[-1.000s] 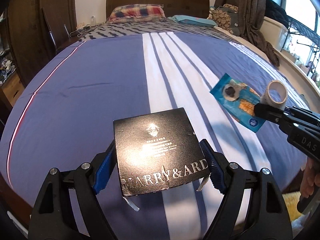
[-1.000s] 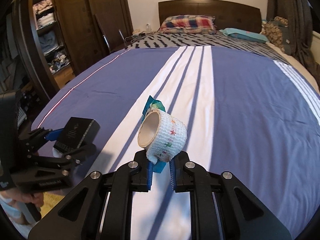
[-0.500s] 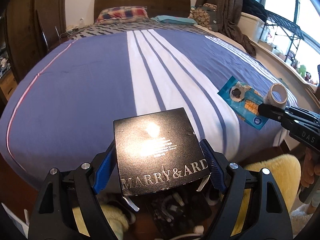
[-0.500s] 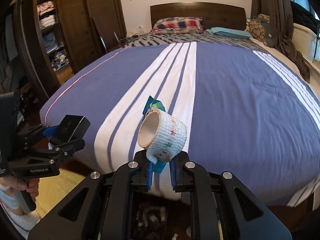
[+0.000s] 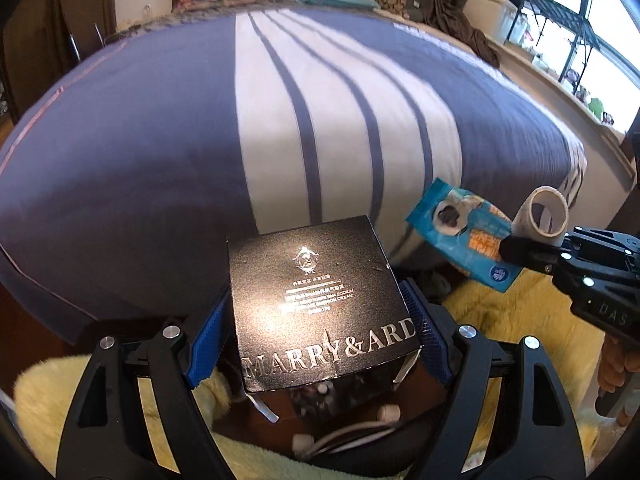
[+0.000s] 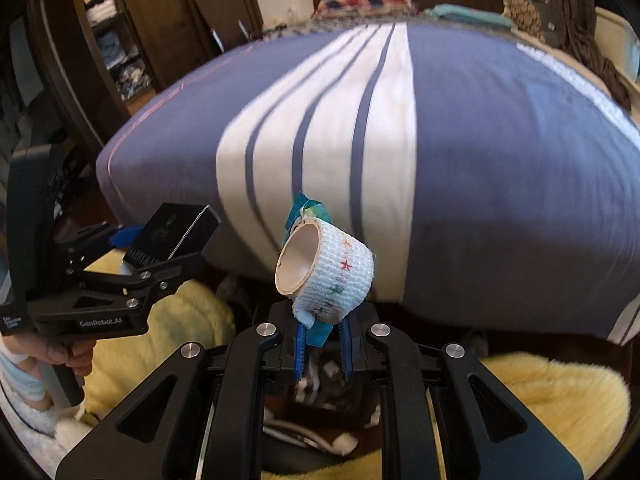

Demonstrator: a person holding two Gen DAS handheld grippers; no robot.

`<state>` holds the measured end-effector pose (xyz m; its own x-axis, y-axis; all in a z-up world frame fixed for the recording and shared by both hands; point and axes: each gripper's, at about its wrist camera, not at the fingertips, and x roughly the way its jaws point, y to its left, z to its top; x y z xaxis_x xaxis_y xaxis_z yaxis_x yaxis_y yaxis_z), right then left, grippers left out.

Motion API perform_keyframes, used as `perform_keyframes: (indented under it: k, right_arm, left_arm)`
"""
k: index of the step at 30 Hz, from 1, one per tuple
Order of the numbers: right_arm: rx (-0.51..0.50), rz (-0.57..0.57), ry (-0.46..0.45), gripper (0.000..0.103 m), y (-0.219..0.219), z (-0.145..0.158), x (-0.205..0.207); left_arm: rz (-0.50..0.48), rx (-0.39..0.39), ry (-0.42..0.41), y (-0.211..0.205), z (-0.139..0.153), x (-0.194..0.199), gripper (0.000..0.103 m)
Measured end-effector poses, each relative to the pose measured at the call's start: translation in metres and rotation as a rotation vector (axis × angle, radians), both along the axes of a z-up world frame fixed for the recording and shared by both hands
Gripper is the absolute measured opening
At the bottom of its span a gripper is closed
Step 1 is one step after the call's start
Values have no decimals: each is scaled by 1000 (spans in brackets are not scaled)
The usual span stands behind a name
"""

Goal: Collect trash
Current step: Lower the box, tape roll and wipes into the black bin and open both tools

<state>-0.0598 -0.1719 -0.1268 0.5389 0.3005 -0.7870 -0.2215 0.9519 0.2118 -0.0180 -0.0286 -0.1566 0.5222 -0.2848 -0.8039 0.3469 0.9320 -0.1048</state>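
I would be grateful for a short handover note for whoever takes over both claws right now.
Left claw: shut on the black square cardboard box with silver lettering.
Right claw: shut on the white patterned tape roll together with the blue plastic snack wrapper.
Both loads hang past the foot of the striped blue bed, above a dark container of clutter on the floor between yellow fluffy rugs.
Done: all three pieces picked up.
Left: release them into the container, if that is the bin.

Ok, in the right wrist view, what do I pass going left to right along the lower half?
Hand on the left claw's handle → black box → tape roll over the right claw → yellow fluffy rug.
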Motion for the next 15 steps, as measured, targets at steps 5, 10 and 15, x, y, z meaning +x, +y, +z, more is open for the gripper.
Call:
perform_keyframes:
  k: [5,10,15]
  right_arm:
    - [-20,13,74,15,9,-29,-2]
    - [-40,23,164,15,18,-64,5]
    - [-64,27,254,15,23,-95,19]
  left_arm:
    - [-11,31,70,0,-38,-3,77]
    - [-9,49,168,3,-80,2,77]
    - [-31,48,270,0,-116,13,76]
